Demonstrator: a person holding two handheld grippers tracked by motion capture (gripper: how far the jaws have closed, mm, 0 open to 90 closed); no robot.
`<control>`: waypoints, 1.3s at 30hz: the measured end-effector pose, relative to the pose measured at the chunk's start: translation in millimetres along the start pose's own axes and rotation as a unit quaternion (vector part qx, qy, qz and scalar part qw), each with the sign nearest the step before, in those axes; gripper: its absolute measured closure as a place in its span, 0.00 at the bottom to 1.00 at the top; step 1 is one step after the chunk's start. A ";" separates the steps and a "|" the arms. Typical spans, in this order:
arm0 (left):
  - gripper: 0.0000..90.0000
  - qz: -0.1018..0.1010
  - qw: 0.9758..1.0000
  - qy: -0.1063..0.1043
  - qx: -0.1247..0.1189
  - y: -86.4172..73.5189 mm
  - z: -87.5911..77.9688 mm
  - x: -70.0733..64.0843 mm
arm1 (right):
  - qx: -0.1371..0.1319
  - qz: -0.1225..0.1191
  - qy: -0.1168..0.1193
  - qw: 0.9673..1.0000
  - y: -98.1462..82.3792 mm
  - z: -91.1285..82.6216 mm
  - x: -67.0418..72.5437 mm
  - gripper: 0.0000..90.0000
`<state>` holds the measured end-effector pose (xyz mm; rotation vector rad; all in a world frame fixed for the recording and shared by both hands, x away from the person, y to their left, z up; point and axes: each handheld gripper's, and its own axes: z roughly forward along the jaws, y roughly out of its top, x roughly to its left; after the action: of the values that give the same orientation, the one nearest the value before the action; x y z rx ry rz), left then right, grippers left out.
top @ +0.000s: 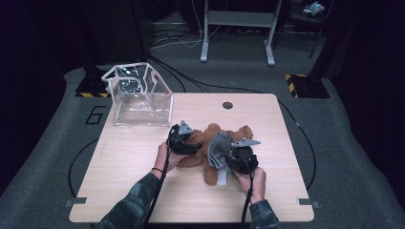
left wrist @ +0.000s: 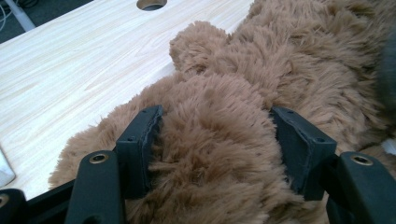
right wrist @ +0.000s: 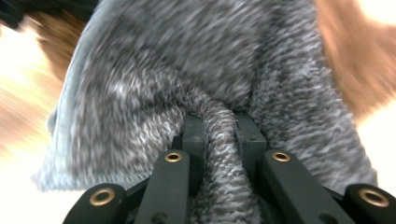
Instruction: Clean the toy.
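Clear bag: upright at the table's far left corner, open, well apart from both grippers.
Left gripper: over the toy's left side; jaws spread wide around a thick mound of brown fur, pads pressed into it on both sides.
Plush toy: brown, furry, lying at the table's middle, between the two grippers.
Grey knit garment: on the toy's right part, bunched.
Right gripper: jaws nearly closed, pinching a fold of the grey knit; its view is motion-blurred, so the cloth's edges are probably less certain.
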<state>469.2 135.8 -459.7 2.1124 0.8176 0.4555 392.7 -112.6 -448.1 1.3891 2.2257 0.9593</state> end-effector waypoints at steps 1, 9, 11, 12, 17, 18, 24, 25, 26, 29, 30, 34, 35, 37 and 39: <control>0.41 0.004 1.000 -0.002 0.003 0.0 -0.9 0.0 | 0.003 0.006 -0.006 1.000 -7.2 -0.5 -5.0 0.87; 0.41 0.005 1.000 -0.001 0.003 -0.4 -0.8 0.2 | -0.011 0.025 -0.042 0.999 -19.2 -31.0 -34.5 0.87; 0.41 0.006 1.000 0.001 0.001 -0.8 -0.6 -0.3 | -0.024 0.030 -0.051 0.998 -11.3 -38.8 -46.6 0.87; 0.41 0.006 1.000 0.000 0.002 -0.8 -0.8 -0.1 | -0.030 0.035 -0.054 0.997 -6.2 -40.8 -52.6 0.87; 0.41 0.008 1.000 0.000 0.001 -0.6 -0.6 0.0 | -0.039 0.032 -0.056 0.997 30.9 -30.5 -73.7 0.87; 0.41 0.007 1.000 0.003 -0.001 -0.8 -0.2 -0.7 | -0.033 0.030 -0.054 0.998 39.3 -24.9 -75.8 0.87; 0.41 0.010 1.000 0.003 -0.002 -0.4 0.4 -1.7 | 0.008 0.022 -0.032 0.999 73.0 26.6 -78.4 0.87; 0.41 0.010 1.000 0.002 -0.001 -0.5 0.4 -1.3 | 0.018 0.021 -0.030 0.999 74.9 34.7 -78.3 0.87; 0.41 0.010 1.000 0.000 0.003 -0.3 -0.3 -0.8 | 0.025 0.019 -0.027 0.999 75.5 41.5 -78.3 0.87; 0.41 0.006 1.000 -0.002 0.000 -1.0 -0.1 -1.1 | 0.050 0.035 -0.021 0.998 72.1 55.3 -82.3 0.87; 0.41 0.005 1.000 -0.002 0.001 -1.0 -0.3 -0.8 | 0.056 0.037 -0.025 0.997 70.0 58.5 -84.5 0.87; 0.41 0.003 1.000 -0.005 -0.001 -1.9 -0.5 0.2 | 0.067 0.051 -0.054 0.995 62.4 64.9 -95.9 0.87; 0.41 -0.002 1.000 -0.006 -0.006 -2.5 0.3 0.3 | 0.066 0.060 -0.055 0.995 61.6 65.3 -99.9 0.87; 0.41 -0.001 1.000 -0.007 -0.005 -2.5 0.4 0.8 | 0.072 0.064 -0.081 0.992 62.7 66.0 -106.5 0.87; 0.41 -0.001 1.000 -0.005 -0.003 -2.4 0.2 -0.1 | 0.076 0.064 -0.103 0.990 65.5 65.7 -111.3 0.87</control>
<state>468.3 136.8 -461.7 2.1072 0.8110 0.4456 526.2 -168.4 -455.6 1.6355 2.1118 0.6613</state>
